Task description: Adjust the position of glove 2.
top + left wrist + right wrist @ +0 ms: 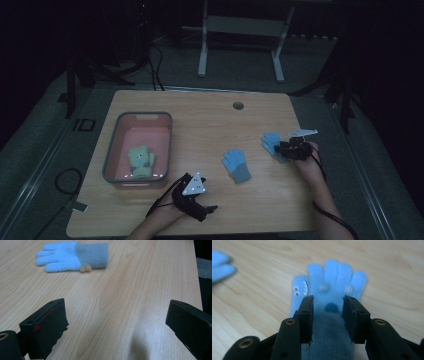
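Observation:
Two light-blue gloves with grey cuffs lie on the wooden table [200, 125]. One blue glove [236, 166] [72, 256] lies flat at mid-table, a small tan bow at its cuff. The other blue glove [271, 142] [334, 277], with a face pattern, lies at the right. My right gripper [290, 148] [328, 300] is shut on its grey cuff, a jaw on each side. My left gripper [207, 212] [116, 307] stands wide open over bare wood near the front edge, holding nothing, a short way from the middle glove.
A pink bin with a grey rim [111, 150] sits at the table's left and holds yellow-green gloves [141, 161]. A round cable hole [238, 105] marks the far side. Beyond the table stands a white desk frame [240, 45] on dark floor.

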A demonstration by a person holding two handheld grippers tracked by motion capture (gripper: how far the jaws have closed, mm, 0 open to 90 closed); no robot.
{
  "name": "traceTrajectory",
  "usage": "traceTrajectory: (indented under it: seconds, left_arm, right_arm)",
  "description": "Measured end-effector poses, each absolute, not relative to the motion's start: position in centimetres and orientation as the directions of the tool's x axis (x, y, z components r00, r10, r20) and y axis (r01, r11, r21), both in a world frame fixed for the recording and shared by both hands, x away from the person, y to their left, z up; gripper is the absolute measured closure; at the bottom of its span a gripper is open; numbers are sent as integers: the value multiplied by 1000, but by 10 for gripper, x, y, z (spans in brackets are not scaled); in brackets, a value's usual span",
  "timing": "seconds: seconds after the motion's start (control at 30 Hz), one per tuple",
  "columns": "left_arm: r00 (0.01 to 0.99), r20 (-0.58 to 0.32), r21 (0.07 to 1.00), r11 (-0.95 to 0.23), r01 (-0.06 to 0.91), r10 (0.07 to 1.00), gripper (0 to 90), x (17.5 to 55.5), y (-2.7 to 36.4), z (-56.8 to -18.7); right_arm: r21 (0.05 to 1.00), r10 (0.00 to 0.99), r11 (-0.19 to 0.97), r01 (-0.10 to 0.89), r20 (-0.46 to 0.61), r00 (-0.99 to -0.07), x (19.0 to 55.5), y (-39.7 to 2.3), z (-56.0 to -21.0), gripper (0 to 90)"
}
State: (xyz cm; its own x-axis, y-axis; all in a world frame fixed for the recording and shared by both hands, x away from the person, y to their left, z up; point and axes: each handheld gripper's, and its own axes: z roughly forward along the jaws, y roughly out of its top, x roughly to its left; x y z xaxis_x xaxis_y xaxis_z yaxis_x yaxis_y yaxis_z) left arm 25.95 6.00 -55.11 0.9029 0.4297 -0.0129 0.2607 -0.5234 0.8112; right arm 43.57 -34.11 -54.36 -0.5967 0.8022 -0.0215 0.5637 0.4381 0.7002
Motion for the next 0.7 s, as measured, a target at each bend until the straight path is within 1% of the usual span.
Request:
traceTrajectory:
  seconds: [0.07,0.13,0.2,0.27,0.37,0.47,0.57,0.63,0.7]
  left_arm:
    - [902,-15,809,-525,264,431,37,260,60,-552]
    - [902,-19,810,-522,267,432,37,260,61,-552]
    - [902,-15,812,-521,263,432,37,260,61,-552]
    - [902,-12,814,-519,259,432,37,259,61,-551]
    - [902,-12,818,-514,257,431,37,259,60,-550]
    - [903,-11,822,-510,253,430,37,259,59,-549]
    - [902,-6,826,-507,248,431,37,259,58,-547]
    - [902,-11,829,-501,250,431,37,259,57,-548]
    - [906,-10,826,-507,246,423,37,259,55,-548]
  right_arm:
    - [711,802,418,565,3,-597,436,-343,-547,599]
    - [714,799,427,556,-10,-601,436,-343,-549,637]
    - [712,808,419,564,-10,-588,435,-342,-549,751]
    - [714,820,412,565,-20,-573,432,-339,-549,808]
    - [721,854,382,578,-36,-520,426,-332,-550,833]
    - [720,899,308,621,-7,-438,423,-326,-549,852]
    - [723,939,226,653,17,-344,415,-321,-539,861]
    - [739,947,176,651,53,-316,407,-319,-530,861]
    - [746,951,174,642,41,-306,400,-315,-521,861]
